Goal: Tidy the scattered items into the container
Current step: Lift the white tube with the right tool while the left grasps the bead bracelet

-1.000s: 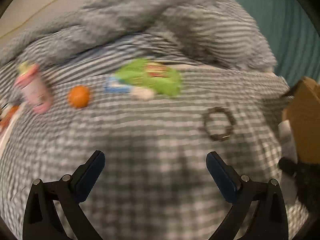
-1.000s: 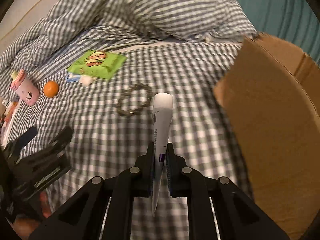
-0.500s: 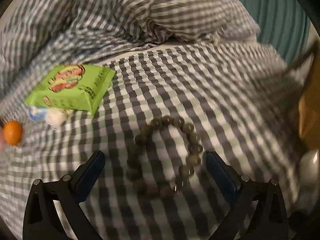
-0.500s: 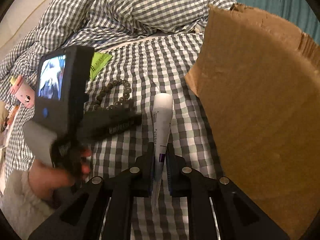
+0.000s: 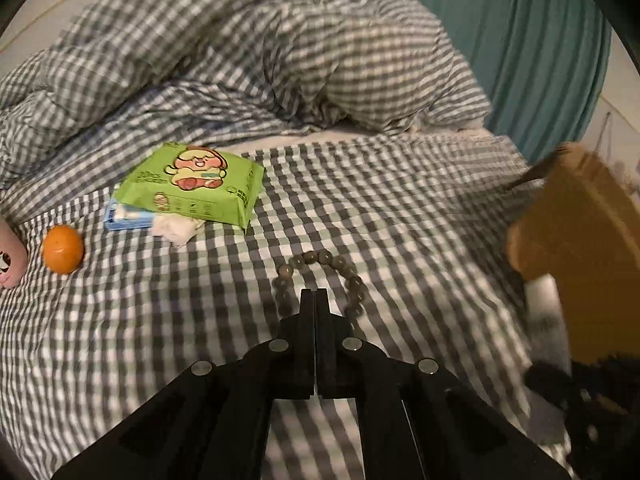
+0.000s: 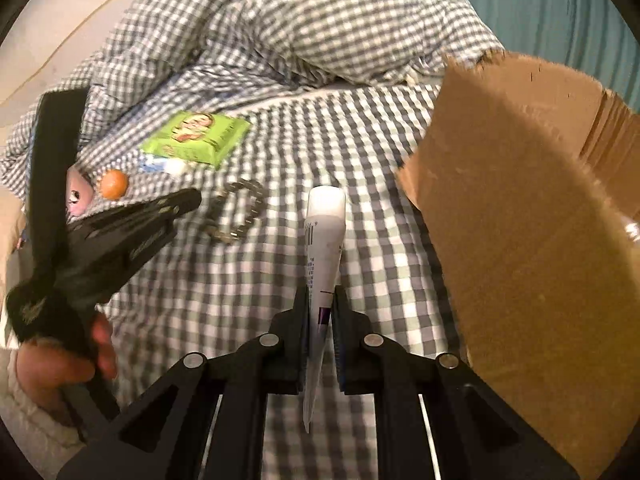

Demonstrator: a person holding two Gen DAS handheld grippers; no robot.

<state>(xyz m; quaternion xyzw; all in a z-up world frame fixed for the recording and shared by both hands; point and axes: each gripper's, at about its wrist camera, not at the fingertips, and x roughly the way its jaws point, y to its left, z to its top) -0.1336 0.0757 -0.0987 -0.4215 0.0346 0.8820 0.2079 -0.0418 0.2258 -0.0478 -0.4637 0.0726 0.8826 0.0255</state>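
Left tool (image 5: 315, 294) was fully closed over the bead bracelet (image 5: 320, 258), empty; right tool (image 6: 321, 300) gripped a white tube (image 6: 325, 236) beside the cardboard box (image 6: 540, 220).

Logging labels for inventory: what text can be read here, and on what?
Green pack: print under the cartoon, too small to read.
White tube in the right gripper: blue and dark print, blurred.
Left gripper: pale lettering on its side, blurred.
Nothing reads clearly.

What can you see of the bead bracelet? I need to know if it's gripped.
The bead bracelet is a loop of round, glossy grey-brown beads lying flat on the checked bedspread, near the green packet. The shut left gripper covers its near side, so a grip cannot be confirmed; from the right wrist view its tips look just short of the beads.
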